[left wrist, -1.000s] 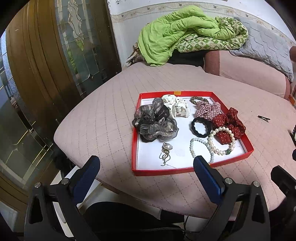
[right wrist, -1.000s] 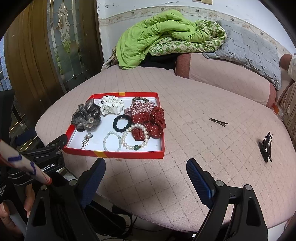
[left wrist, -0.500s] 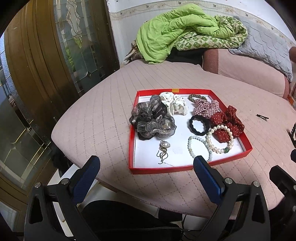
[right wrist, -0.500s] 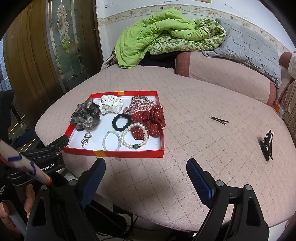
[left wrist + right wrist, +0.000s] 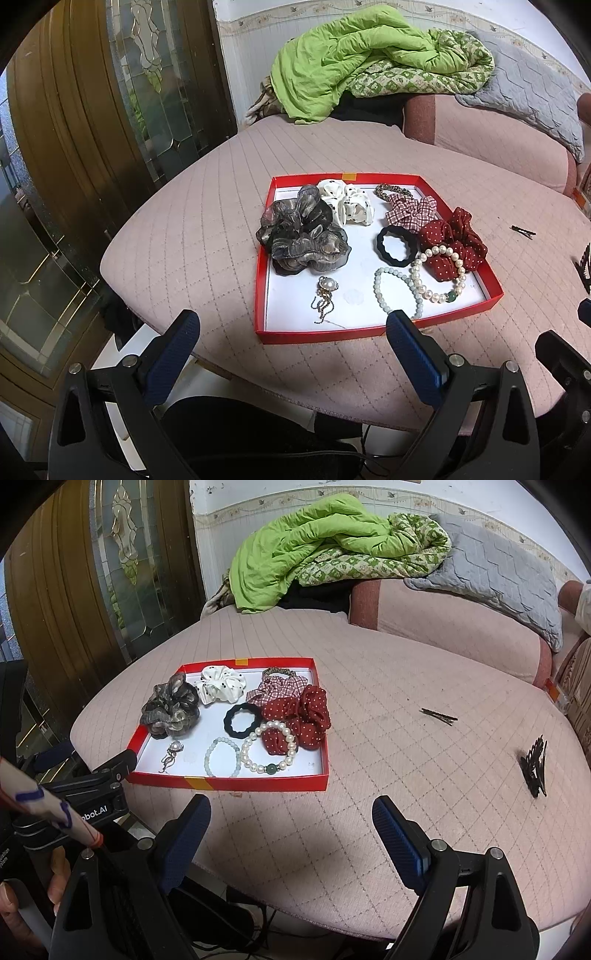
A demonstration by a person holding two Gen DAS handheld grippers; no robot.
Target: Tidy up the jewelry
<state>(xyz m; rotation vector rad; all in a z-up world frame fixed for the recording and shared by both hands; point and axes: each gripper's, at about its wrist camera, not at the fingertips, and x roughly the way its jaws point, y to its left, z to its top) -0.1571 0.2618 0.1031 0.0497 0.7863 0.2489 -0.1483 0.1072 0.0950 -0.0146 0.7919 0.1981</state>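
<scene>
A red tray (image 5: 373,332) (image 5: 236,784) on the pink quilted table holds several scrunchies, a black hair tie (image 5: 397,245), two bead bracelets (image 5: 439,275) and a pearl brooch (image 5: 327,286). Outside the tray lie dark hairpins (image 5: 439,716) (image 5: 522,231) and a black claw clip (image 5: 535,768) to the right. My left gripper (image 5: 291,336) is open and empty at the tray's near edge. My right gripper (image 5: 291,819) is open and empty over the table's front, right of the tray.
A green blanket (image 5: 314,542) and a grey quilt (image 5: 498,572) lie on the pink sofa behind. A wooden glass-panelled door (image 5: 110,110) stands at the left. The table's front edge (image 5: 295,897) is just below the grippers.
Both views have shifted slightly towards the tray; it sits a little nearer in the left wrist view. Both grippers stay open and empty. Nothing on the table has moved.
</scene>
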